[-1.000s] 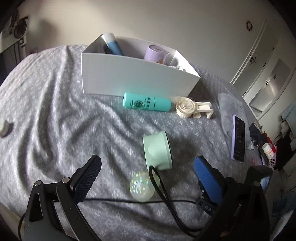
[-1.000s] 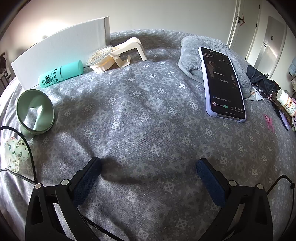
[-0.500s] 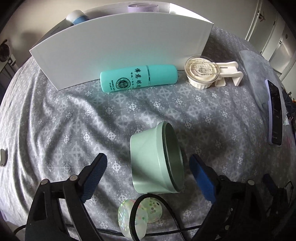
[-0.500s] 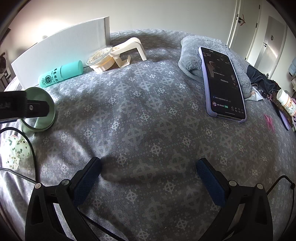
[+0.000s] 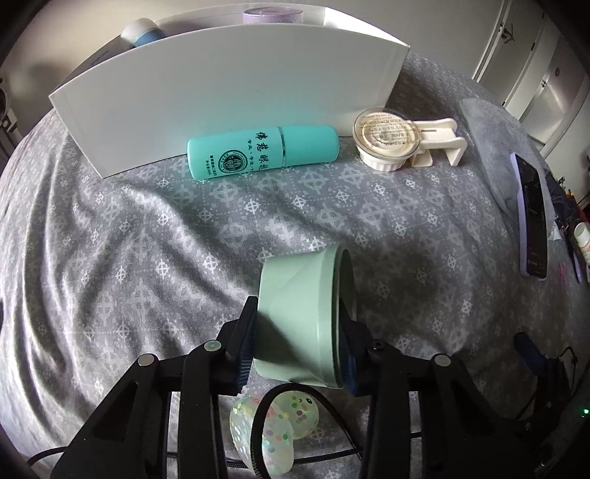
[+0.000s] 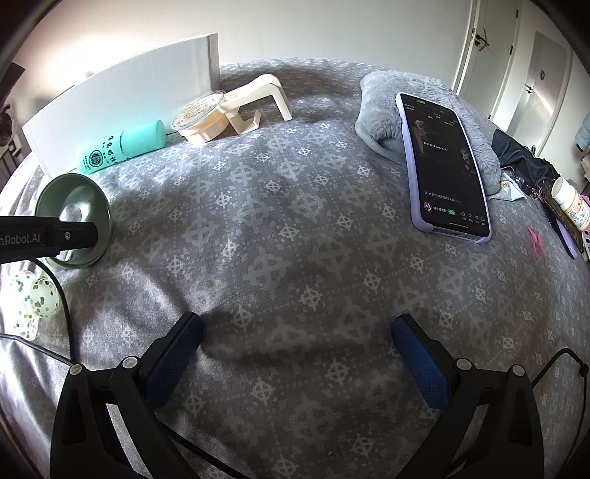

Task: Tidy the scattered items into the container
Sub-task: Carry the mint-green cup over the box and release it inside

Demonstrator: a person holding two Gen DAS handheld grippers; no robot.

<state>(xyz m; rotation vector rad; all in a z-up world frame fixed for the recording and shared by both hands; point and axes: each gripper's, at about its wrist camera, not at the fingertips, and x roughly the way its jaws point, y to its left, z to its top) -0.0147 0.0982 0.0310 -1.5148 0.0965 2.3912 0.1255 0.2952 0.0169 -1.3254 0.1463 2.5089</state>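
My left gripper is shut on a pale green cup that lies on its side on the grey bedspread; the cup also shows in the right wrist view. A white box stands behind it, with a blue-and-white tube and a purple jar inside. A teal bottle and a cream tub with a cream clip lie against the box front. A speckled translucent toy lies under the left gripper. My right gripper is open and empty above the bedspread.
A phone in a lilac case rests on a grey fluffy cushion at the right. A black cable loops by the toy. Small clutter and a pill bottle lie at the bed's right edge.
My left gripper has moved forward over the green cup and closed on it. The right gripper has not moved.
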